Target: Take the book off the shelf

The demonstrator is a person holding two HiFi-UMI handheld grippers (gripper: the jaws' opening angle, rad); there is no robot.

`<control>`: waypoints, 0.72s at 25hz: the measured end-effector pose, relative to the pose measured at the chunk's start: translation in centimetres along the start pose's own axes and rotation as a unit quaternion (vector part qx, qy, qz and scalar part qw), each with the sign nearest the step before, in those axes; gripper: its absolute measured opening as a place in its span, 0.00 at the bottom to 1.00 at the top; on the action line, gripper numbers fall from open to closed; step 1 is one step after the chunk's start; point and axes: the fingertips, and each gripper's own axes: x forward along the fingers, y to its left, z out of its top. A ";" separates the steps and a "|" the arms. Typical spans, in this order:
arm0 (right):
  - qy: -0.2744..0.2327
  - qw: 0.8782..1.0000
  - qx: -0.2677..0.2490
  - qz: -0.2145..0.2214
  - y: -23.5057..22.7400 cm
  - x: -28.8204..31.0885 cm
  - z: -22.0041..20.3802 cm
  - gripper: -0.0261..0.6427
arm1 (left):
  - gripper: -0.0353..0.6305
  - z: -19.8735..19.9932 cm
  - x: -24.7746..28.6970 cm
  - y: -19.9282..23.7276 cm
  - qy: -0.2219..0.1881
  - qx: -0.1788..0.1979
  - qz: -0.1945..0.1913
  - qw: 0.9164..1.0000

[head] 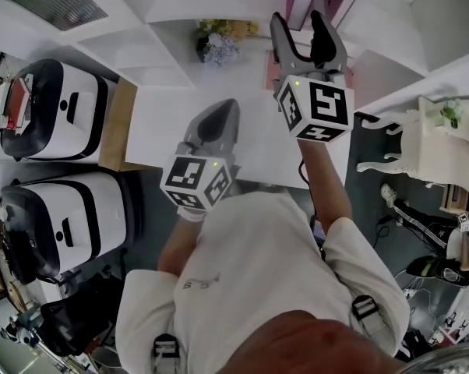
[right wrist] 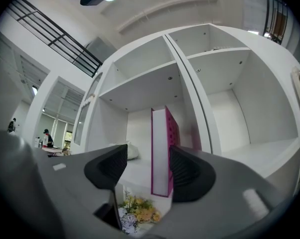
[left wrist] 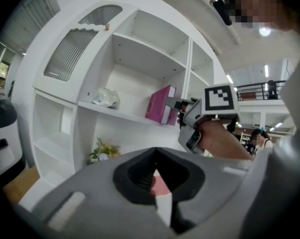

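The right tool (right wrist: 148, 166) stands wide, with the pink book (right wrist: 162, 151) upright on the shelf (right wrist: 135, 169) between its jaws, untouched. It is probably stiff, light and smooth, so pinch both covers at mid-height. The left tool (left wrist: 156, 154) is closed.

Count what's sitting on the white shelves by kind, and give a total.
Pink book: 1
Flower bunch: 1
Crumpled white bundle: 1
Total: 3
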 end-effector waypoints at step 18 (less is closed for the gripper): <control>0.018 0.999 -0.004 -0.041 -3.9 6.1 -1.4 0.44 | 0.05 -0.5 2.5 1.7 0.014 -0.007 0.011 1.000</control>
